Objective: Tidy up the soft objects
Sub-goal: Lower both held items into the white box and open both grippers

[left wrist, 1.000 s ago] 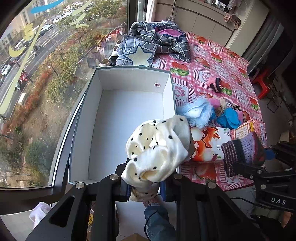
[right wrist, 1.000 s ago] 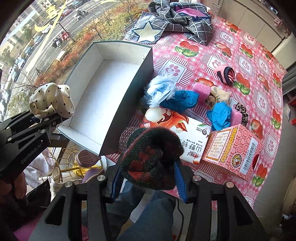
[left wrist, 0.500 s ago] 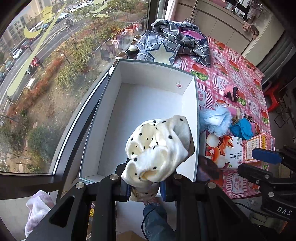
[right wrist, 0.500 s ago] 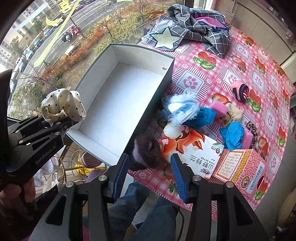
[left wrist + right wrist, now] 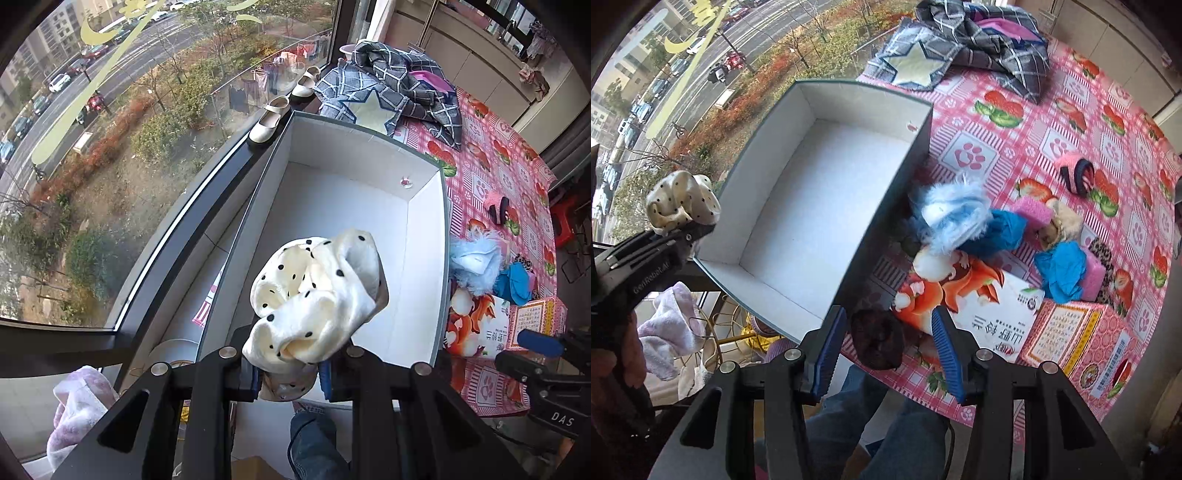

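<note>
My left gripper (image 5: 290,373) is shut on a cream polka-dot cloth (image 5: 314,295), held over the near end of the white-lined box (image 5: 351,206). From the right wrist view the same cloth (image 5: 683,199) sits at the box's (image 5: 812,184) near-left corner. My right gripper (image 5: 886,350) is open, pointing down at the table's near edge. A dark knitted piece (image 5: 877,343) lies below, between its blue pads (image 5: 827,350) without touching them, just outside the box's right wall.
A fluffy blue item (image 5: 951,214), blue cloths (image 5: 1060,269), a pink sponge (image 5: 1032,214), a fox-print tissue pack (image 5: 975,295) and a pink carton (image 5: 1075,332) crowd the checked tablecloth. Plaid fabric (image 5: 979,40) lies behind the box. Shoes (image 5: 269,118) stand on the sill.
The right gripper let go of the dark knitted piece, which dropped onto the table edge. The left gripper carried the dotted cloth further over the box.
</note>
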{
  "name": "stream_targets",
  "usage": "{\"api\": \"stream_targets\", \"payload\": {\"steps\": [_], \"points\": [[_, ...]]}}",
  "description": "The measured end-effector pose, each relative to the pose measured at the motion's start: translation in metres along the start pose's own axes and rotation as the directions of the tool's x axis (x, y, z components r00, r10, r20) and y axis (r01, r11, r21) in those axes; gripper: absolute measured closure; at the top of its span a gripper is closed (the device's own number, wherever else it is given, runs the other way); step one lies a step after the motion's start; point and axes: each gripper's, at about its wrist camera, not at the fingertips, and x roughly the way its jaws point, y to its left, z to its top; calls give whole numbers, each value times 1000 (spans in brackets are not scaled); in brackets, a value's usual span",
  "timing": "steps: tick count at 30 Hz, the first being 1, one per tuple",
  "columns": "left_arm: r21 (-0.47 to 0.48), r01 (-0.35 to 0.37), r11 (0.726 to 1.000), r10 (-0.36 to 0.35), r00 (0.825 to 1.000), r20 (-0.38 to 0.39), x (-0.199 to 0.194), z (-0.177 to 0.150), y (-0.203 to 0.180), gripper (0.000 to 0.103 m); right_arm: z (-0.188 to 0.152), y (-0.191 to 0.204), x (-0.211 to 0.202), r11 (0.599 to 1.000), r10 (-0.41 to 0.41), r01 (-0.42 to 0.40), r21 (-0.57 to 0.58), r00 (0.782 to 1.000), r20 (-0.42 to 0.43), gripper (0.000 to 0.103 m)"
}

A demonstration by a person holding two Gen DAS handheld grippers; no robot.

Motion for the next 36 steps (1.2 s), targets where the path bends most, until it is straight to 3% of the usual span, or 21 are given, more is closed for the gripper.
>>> {"api": "stream_targets", "payload": {"steps": [2, 3, 4, 5, 9, 13, 15, 17, 18, 19, 22, 27, 29, 30, 31, 32, 33, 35, 36], "points": [[3, -6, 1000, 6, 1000, -14, 4, -1, -1, 78, -8, -7, 16, 1000, 17, -15, 27, 999, -50, 48], [5, -6, 1000, 6, 1000, -22, 6, -2, -2, 78, -12, -9, 26, 998, 43, -39, 44, 996, -84, 41], [8, -7, 1000, 7, 1000, -27, 7, -2, -3, 78, -16, -10, 37, 996, 68, -61, 58, 991, -113, 26], [14, -11, 1000, 11, 999, -30, 8, -2, -4, 78, -21, -9, 46, 995, 80, -72, 63, 988, -132, 23], [53, -37, 998, 39, 999, -38, 7, -4, -11, 77, -36, -8, 86, 995, 76, -61, 78, 976, -206, 23], [89, -63, 994, 67, 997, -48, 8, -7, -16, 77, -41, -12, 115, 990, 92, -69, 119, 975, -204, 23], [106, -71, 992, 78, 995, -58, 11, -8, -19, 77, -41, -13, 124, 986, 112, -86, 144, 976, -188, 29], [123, -81, 989, 89, 994, -66, 15, -9, -21, 77, -42, -14, 132, 980, 145, -114, 161, 970, -195, 70], [127, -82, 988, 91, 993, -69, 16, -9, -22, 76, -44, -14, 134, 977, 162, -128, 170, 966, -201, 70], [127, -84, 988, 93, 993, -70, 18, -9, -23, 76, -47, -13, 130, 980, 146, -114, 164, 970, -193, 77], [116, -89, 989, 97, 993, -69, 21, -6, -23, 76, -54, -17, 108, 981, 135, -108, 163, 977, -163, 78], [96, -100, 990, 107, 992, -61, 25, -1, -23, 74, -46, -24, 46, 976, 150, -142, 163, 988, -39, 78], [91, -106, 990, 112, 992, -58, 24, -1, -23, 67, -32, -14, 27, 977, 168, -167, 133, 986, 6, 78], [87, -107, 990, 112, 992, -53, 23, 0, -23, 59, -24, -6, 19, 975, 185, -187, 119, 982, 27, 78], [82, -102, 991, 106, 993, -47, 21, 0, -23, 44, -16, 3, 13, 973, 205, -208, 101, 978, 43, 78], [75, -90, 993, 93, 995, -40, 19, 0, -22, 34, -6, 10, 11, 970, 224, -228, 80, 973, 54, 76], [62, -73, 995, 75, 997, -26, 16, 0, -21, 17, 2, 18, 7, 965, 254, -257, 54, 965, 64, 72], [34, -46, 998, 46, 999, 16, 7, 0, -17, 15, 13, 31, 1, 961, 272, -275, 22, 958, 86, 25], [28, -24, 999, 23, 999, 23, 4, 1, -15, 11, 16, 34, -3, 975, 219, -223, 22, 970, 108, 18]]}}
